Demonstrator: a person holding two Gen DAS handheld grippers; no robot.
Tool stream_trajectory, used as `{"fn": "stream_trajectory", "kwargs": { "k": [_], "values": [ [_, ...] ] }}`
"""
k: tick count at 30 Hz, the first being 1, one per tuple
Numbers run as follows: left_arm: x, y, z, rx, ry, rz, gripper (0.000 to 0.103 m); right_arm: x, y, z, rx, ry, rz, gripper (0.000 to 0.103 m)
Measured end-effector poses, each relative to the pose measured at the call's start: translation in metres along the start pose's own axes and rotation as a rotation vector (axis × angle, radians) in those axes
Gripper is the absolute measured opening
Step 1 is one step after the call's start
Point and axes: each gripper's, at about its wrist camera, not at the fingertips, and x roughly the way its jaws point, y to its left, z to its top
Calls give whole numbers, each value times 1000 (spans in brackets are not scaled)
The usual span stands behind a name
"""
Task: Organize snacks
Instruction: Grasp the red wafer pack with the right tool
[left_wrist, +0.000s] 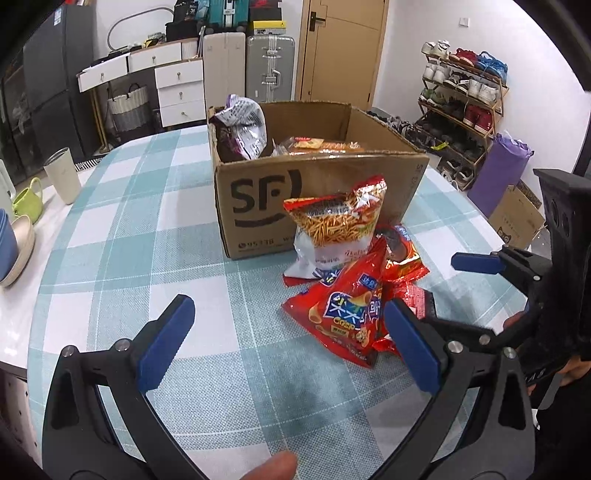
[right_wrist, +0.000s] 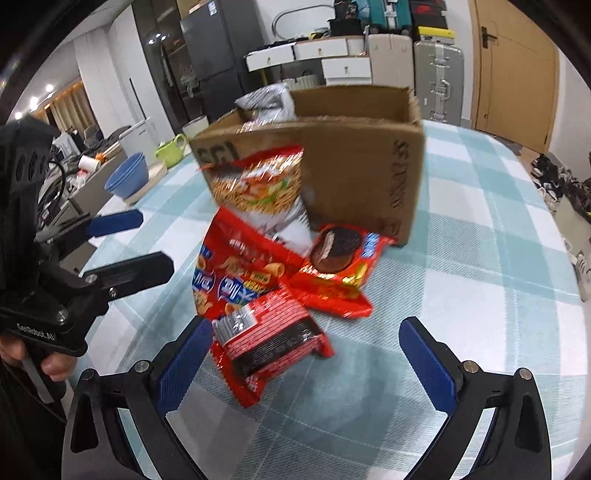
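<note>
A cardboard box (left_wrist: 332, 192) marked SF stands on the checked tablecloth, also in the right wrist view (right_wrist: 354, 166). It holds a purple-silver bag (left_wrist: 240, 129) and an orange packet (left_wrist: 321, 144). Against its front leans a noodle-snack bag (left_wrist: 332, 225) (right_wrist: 258, 184). Before it lie a red crisp bag (left_wrist: 343, 314) (right_wrist: 236, 273), a red cake packet (right_wrist: 340, 269) and a red-black packet (right_wrist: 269, 343). My left gripper (left_wrist: 288, 343) is open, just left of the crisp bag. My right gripper (right_wrist: 306, 354) is open around the red-black packet, not touching it.
A beige tumbler (left_wrist: 62, 181), green mug (left_wrist: 27, 199) and stacked bowls (left_wrist: 11, 243) stand at the table's left edge. Blue bowls (right_wrist: 127, 181) show in the right wrist view. A shoe rack (left_wrist: 461, 110), suitcases and drawers stand beyond the table.
</note>
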Motion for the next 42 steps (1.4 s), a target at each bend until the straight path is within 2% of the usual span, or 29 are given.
{"fn": "stream_trajectory", "kwargs": {
  "k": [4,12,17,23,29,35,42],
  "values": [
    [2,2,-1,-10,7,2,102,12,0,-1,54,17,24,102],
    [6,11,1,-50,17,2,102,23,3,2,156,-34,-24,102],
    [5,15,2,-59,14,5,102,28,6,2,123,-12,-90,102],
    [3,16,3,-56,10,10,102,26,-4,1,69,80,-96,102],
    [3,18,1,-56,14,11,102,16,-19,-1,28,117,-109,102],
    [6,15,-1,-49,23,1,102,3,-28,-5,13,84,-108,102],
    [13,8,-4,-35,42,-11,102,9,-9,-10,-41,73,-87,101]
  ]
}}
